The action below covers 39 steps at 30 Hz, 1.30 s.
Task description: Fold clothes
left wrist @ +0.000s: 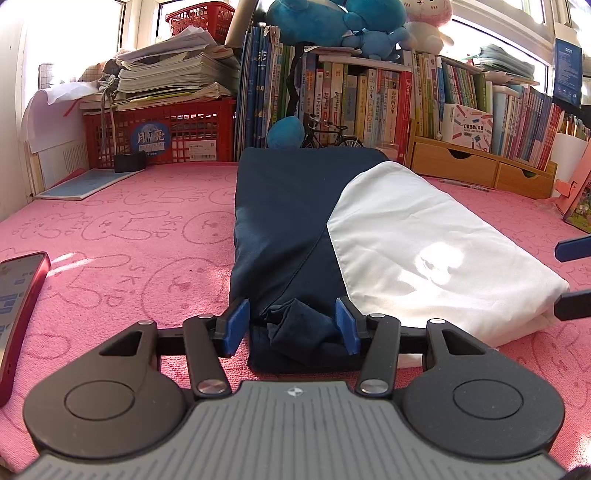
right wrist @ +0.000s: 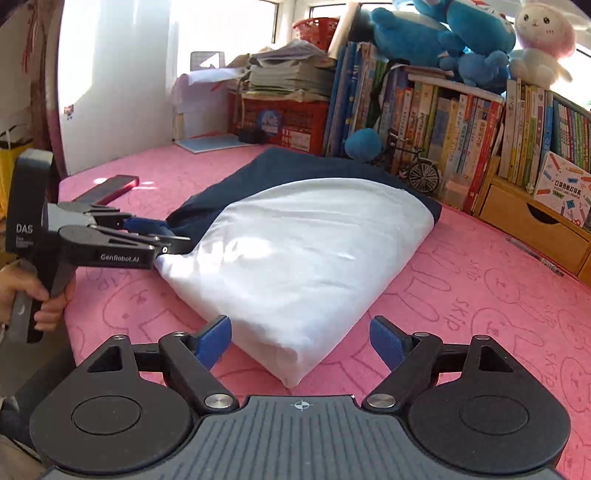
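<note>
The pink table cover (left wrist: 122, 236) looks like fuzzy terry cloth with bunny outlines pressed in. The navy garment (left wrist: 284, 221) is smooth matt cloth, the white part (right wrist: 295, 258) crisp cotton-looking with fine creases. The left gripper (left wrist: 291, 321) has matt black plastic arms, shiny metal rivets and textured blue pads (left wrist: 345, 325). Far right corner: plain wooden drawers (left wrist: 476, 166). The phone (left wrist: 22, 314) has a glossy red case.

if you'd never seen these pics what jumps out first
The folded navy and white garment lies mid-scene on the pink bunny-print cloth. The left gripper straddles a bunched navy fold at the garment's near end, while the right gripper is open at the white corner, not pressing it. Behind, blue plush toys sit atop a crammed row of books.
</note>
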Tool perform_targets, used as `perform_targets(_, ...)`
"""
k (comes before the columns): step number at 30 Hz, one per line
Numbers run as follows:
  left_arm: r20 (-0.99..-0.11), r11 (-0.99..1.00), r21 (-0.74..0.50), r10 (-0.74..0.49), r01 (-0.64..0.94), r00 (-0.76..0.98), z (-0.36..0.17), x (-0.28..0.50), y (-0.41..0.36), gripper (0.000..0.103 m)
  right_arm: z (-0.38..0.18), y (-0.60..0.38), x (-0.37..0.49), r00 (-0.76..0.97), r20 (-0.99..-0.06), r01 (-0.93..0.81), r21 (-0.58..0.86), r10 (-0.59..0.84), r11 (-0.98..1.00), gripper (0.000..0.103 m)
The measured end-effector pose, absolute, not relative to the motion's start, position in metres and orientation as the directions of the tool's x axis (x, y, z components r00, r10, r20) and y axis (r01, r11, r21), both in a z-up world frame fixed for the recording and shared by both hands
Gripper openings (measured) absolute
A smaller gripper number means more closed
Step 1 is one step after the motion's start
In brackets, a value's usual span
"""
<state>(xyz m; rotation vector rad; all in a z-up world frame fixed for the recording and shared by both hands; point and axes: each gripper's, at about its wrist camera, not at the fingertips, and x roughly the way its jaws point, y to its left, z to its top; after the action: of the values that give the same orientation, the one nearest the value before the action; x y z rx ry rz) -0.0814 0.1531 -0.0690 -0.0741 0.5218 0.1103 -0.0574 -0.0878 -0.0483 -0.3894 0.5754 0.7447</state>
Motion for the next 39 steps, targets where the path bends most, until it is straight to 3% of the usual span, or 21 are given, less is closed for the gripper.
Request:
perform_targets(3, -0.502, 0.991, -0.043, 0.086, -0.124, 0.861, -0.069, -0.081, 0.153, 0.05, -0.062, -0.08, -0.054, 0.682, -0.606, -0.636, -0.215, 0.409, 0.741, 0.084)
perform_targets(8, -0.505, 0.993, -0.043, 0.072, -0.108, 0.86, -0.069, -0.081, 0.153, 0.052, -0.075, -0.1, -0.026, 0.708, -0.611, -0.538, -0.144, 0.353, 0.83, 0.09)
perform_targets(12, -0.514, 0.997, -0.047, 0.027, -0.06, 0.857, -0.068, -0.081, 0.151, 0.057, -0.076, -0.102, -0.033, 0.771, -0.564, -0.525, -0.297, 0.298, 0.798, 0.09)
perform_targets(14, -0.526, 0.998, -0.053, -0.002, -0.031, 0.85, -0.068, -0.081, 0.15, 0.066, -0.076, -0.104, -0.033, 0.796, -0.544, -0.508, -0.358, 0.267, 0.784, 0.091)
perform_targets(15, -0.539, 0.998, -0.058, -0.019, -0.015, 0.842, -0.067, -0.081, 0.149, 0.086, -0.077, -0.108, -0.029, 0.801, -0.547, -0.491, -0.364, 0.245, 0.792, 0.091)
perform_targets(16, -0.55, 0.998, -0.064, -0.034, -0.002, 0.834, -0.066, -0.081, 0.149, 0.093, -0.077, -0.112, -0.025, 0.805, -0.55, -0.473, -0.369, 0.223, 0.8, 0.091)
perform_targets(21, -0.576, 0.981, -0.196, -0.12, 0.006, 0.808, -0.058, -0.085, 0.168, 0.093, -0.078, -0.104, -0.059, 0.816, -0.523, -0.511, -0.451, 0.247, 0.732, 0.091)
perform_targets(27, -0.512, 0.834, -0.552, -0.333, -0.007, 0.792, -0.052, -0.091, 0.218, 0.093, -0.092, -0.036, -0.129, 0.761, -0.478, -0.648, -0.591, 0.438, 0.481, 0.091)
perform_targets(29, -0.487, 0.783, -0.621, -0.376, -0.01, 0.788, -0.052, -0.091, 0.23, 0.093, -0.097, -0.009, -0.14, 0.749, -0.455, -0.654, -0.622, 0.481, 0.431, 0.091)
perform_targets(32, -0.463, 0.739, -0.674, -0.415, -0.007, 0.783, -0.05, -0.091, 0.239, 0.093, -0.097, 0.021, -0.14, 0.728, -0.441, -0.669, -0.624, 0.524, 0.404, 0.091)
perform_targets(39, -0.444, 0.709, -0.705, -0.463, 0.02, 0.767, -0.045, -0.089, 0.238, 0.093, -0.092, 0.056, -0.115, 0.655, -0.481, -0.749, -0.512, 0.583, 0.42, 0.072)
